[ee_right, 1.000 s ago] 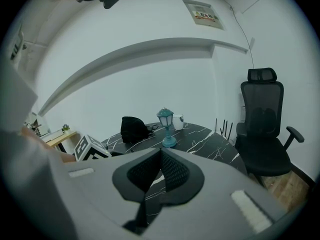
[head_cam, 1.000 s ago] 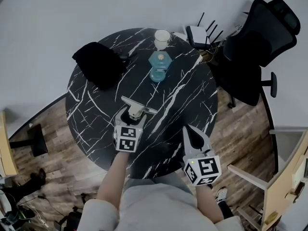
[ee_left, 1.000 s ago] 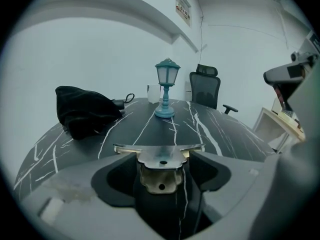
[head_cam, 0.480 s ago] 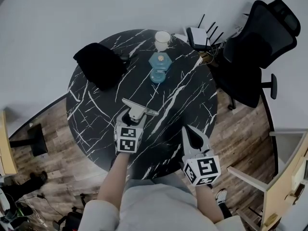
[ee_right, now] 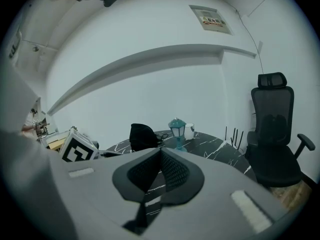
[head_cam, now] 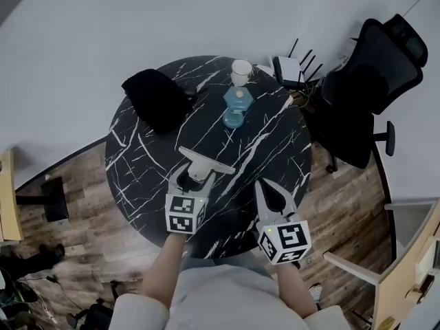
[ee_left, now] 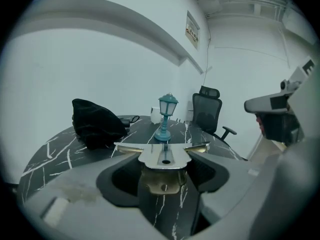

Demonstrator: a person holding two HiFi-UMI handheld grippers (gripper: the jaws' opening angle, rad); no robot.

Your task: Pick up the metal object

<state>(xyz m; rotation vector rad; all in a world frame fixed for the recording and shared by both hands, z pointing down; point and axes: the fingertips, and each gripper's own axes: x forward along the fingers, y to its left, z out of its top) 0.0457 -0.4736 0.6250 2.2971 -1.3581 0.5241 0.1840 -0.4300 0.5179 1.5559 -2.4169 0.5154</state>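
Observation:
The metal object (head_cam: 204, 162), a flat shiny bracket with two wings and a brassy underside, sits between the pads of my left gripper (head_cam: 194, 174). In the left gripper view the metal object (ee_left: 164, 156) hangs level above the black marble table (ee_left: 55, 149), with the left gripper (ee_left: 164, 165) shut on its sides. My right gripper (head_cam: 269, 190) hovers over the table's near edge, to the right of the left one. Its pads meet at the tip in the right gripper view (ee_right: 161, 153), and it holds nothing.
On the round table (head_cam: 137, 157) stand a teal lantern (head_cam: 235, 105), a white cup (head_cam: 241, 71) and a black bag (head_cam: 159, 100). A white router (head_cam: 292, 66) and a black office chair (head_cam: 364, 95) are at the far right. Wooden floor surrounds the table.
The left gripper's jaws have closed a little on the metal object, and the object now looks raised off the table. The head view has shifted, and the right gripper has stayed shut.

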